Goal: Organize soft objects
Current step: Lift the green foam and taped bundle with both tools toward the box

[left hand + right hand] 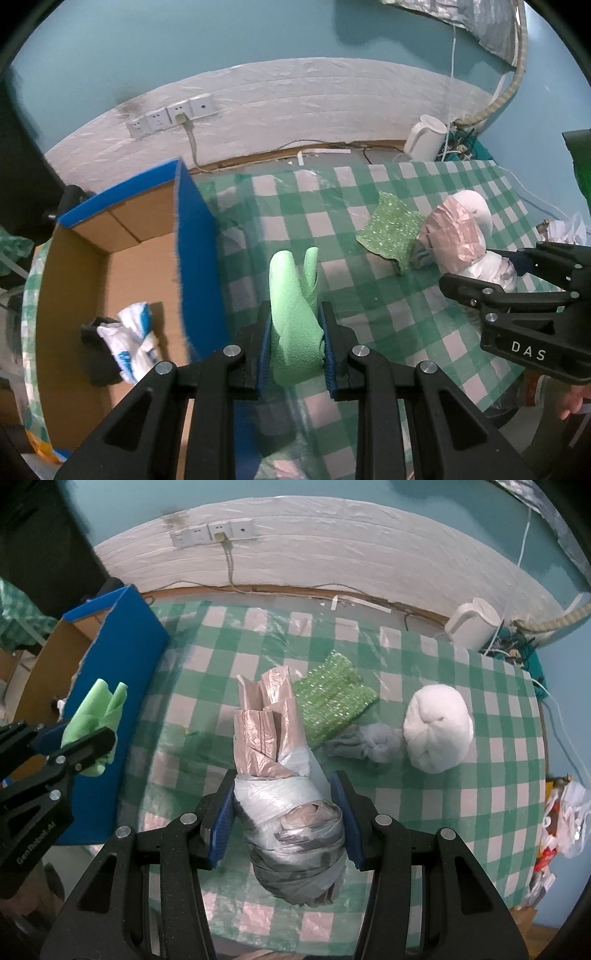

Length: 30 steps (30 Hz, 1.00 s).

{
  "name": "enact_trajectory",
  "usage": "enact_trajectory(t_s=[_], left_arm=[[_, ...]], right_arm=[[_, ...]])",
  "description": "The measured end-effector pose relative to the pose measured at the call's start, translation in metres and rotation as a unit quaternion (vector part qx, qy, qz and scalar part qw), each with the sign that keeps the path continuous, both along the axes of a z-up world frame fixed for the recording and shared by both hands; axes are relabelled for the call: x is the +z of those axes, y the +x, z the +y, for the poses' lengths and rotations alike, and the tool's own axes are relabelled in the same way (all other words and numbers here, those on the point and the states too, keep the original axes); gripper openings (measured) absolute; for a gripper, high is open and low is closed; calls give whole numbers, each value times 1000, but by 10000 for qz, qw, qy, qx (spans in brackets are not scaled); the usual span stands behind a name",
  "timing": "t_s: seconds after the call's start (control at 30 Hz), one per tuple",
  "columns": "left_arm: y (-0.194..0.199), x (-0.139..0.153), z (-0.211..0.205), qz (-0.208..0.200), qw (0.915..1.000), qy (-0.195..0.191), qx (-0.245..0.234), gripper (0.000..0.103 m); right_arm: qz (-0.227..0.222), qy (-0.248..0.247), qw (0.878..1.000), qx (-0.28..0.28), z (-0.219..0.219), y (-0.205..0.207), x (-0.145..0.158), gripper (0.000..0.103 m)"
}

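My left gripper (294, 325) is shut on a folded light green cloth (293, 306), held above the checked table beside the blue-rimmed cardboard box (195, 236). The same cloth (98, 716) and left gripper (79, 738) show at the left of the right wrist view. My right gripper (286, 805) is shut on a rolled bundle of plastic bags (291, 812), pink-brown at the far end and grey-white near the pads. It hangs over the table. In the left wrist view that bundle (461, 236) sits in the right gripper (491, 273).
A sparkly green cloth (332, 701), a small grey cloth (364, 744) and a white plush ball (437, 729) lie on the green checked tablecloth (498, 775). The box holds a white-blue bag (135, 339) and a dark item. A white kettle (472, 626) stands at the back right.
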<state>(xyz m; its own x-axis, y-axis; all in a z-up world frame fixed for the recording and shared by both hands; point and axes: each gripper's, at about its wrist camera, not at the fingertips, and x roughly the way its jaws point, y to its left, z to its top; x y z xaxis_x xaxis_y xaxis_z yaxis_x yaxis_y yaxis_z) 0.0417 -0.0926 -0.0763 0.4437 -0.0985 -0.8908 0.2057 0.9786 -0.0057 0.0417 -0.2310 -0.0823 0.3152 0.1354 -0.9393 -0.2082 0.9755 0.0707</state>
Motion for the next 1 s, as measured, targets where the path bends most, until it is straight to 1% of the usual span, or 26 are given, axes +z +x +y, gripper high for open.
enact_trajectory(t_s=[0.67, 1.0], left_arm=[[-12, 27, 51, -298, 9987, 152, 392, 24], [-13, 35, 75, -382, 9972, 88, 633, 24]], right_arm=[[-285, 77, 9981, 537, 60, -1, 34, 50], [-397, 128, 9962, 770, 91, 2, 47, 50]])
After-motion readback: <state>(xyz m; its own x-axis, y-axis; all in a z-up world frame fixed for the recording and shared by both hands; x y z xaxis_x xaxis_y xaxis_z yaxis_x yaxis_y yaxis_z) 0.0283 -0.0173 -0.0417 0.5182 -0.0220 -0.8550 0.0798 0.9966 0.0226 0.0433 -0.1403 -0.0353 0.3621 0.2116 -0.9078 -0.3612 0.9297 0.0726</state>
